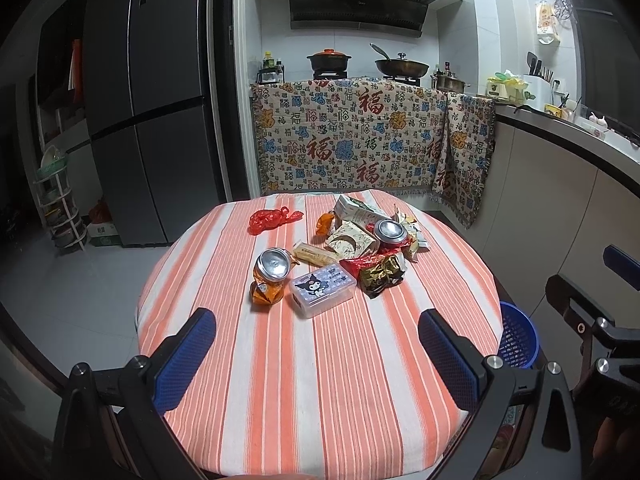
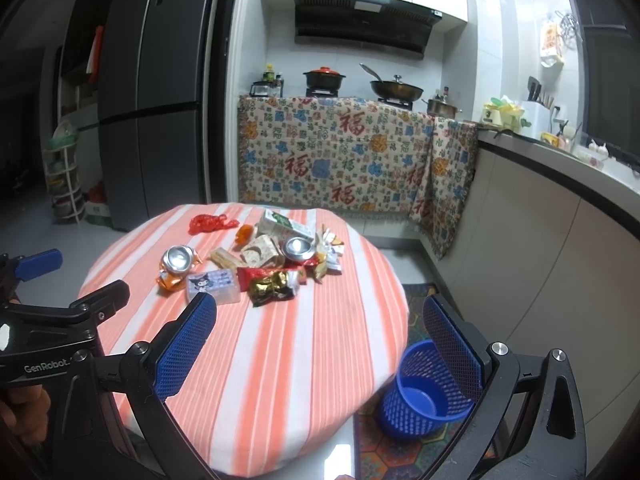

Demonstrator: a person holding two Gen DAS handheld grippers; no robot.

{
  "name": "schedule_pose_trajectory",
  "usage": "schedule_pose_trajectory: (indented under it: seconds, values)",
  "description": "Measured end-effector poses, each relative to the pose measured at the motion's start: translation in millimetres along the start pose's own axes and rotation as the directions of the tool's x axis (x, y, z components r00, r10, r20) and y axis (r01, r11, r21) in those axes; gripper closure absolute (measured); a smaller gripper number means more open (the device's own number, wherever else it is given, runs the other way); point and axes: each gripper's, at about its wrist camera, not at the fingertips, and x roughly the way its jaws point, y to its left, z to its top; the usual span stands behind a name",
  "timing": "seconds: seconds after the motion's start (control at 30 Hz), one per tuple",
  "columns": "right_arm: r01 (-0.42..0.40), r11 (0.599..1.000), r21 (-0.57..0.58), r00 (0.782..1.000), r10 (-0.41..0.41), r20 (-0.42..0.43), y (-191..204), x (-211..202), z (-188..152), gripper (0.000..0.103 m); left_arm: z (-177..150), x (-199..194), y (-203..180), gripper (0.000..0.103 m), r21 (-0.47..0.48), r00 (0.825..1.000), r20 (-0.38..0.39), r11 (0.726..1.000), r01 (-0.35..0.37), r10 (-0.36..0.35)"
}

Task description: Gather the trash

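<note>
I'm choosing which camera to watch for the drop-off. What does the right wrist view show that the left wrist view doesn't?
Only the right wrist view shows the blue mesh bin whole, down to its bare bottom, standing on a patterned floor mat.

Only the left wrist view shows the striped tablecloth right up to its near edge; there the bin is just a sliver behind the table.

Both show the trash pile, with the crushed orange can and cartoon-print plastic box, and open tongs.
</note>
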Motion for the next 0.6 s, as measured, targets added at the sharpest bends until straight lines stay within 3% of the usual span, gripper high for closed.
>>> schedule_pose_trajectory:
  seconds: [0.6]
  values:
    - [-0.005, 1.000, 0.007, 1.000, 0.005, -0.022, -3, 12, -8, 0.000, -12, 25, 9, 0.000, -0.016, 0.998, -0.054, 0.999, 0.037, -0.038]
